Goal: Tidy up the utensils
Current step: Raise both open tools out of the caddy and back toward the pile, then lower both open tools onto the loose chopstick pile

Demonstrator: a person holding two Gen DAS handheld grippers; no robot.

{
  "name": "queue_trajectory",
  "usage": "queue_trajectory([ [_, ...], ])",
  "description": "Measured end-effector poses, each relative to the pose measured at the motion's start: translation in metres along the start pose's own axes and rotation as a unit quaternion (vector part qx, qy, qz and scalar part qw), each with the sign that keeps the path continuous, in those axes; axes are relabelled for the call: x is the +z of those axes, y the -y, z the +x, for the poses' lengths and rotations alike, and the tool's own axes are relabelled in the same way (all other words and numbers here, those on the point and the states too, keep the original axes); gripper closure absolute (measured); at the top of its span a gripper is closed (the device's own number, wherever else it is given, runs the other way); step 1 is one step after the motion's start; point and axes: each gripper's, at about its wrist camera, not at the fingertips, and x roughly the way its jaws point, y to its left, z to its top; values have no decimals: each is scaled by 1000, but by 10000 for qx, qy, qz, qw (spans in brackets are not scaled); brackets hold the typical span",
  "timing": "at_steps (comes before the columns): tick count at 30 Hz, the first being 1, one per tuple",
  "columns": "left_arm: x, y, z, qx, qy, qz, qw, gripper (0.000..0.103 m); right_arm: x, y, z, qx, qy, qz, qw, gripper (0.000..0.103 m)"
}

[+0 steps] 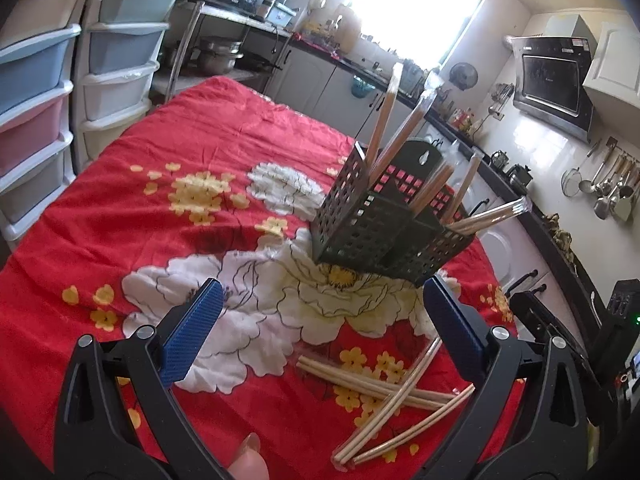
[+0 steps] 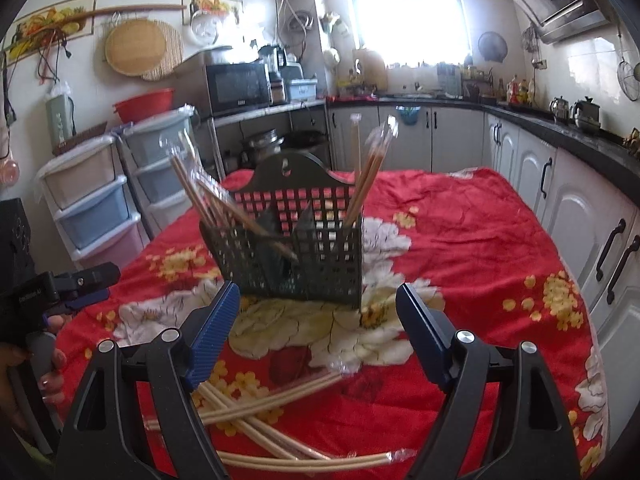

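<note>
A dark perforated utensil caddy stands on the red floral tablecloth, with several wrapped chopstick pairs leaning in its compartments. It also shows in the right wrist view, with chopsticks upright in it. A loose pile of wrapped chopsticks lies on the cloth near the front; the right wrist view shows it too. My left gripper is open and empty, above the cloth in front of the caddy. My right gripper is open and empty, above the pile.
Stacked plastic drawer units stand at the table's left. Kitchen counters and cabinets run along the right. The left hand-held gripper is at the left edge of the right wrist view.
</note>
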Motion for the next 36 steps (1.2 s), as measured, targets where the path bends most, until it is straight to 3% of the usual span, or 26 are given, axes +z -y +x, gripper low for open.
queue_trajectory([
  [14,-25,-16,19,-74,-620,-317,9975,11,-19,0,24,23,-706,-51,9975,25],
  [21,-39,-21,30,-322,-1021,-530,9928,33,-31,5,36,34,-1047,52,9945,26],
  [30,-50,-26,39,-661,-1360,-860,9847,45,-44,7,55,166,-1557,342,9871,36],
  [36,-53,-31,52,-801,-1517,-1143,9785,53,-49,7,61,242,-1721,459,9837,38],
])
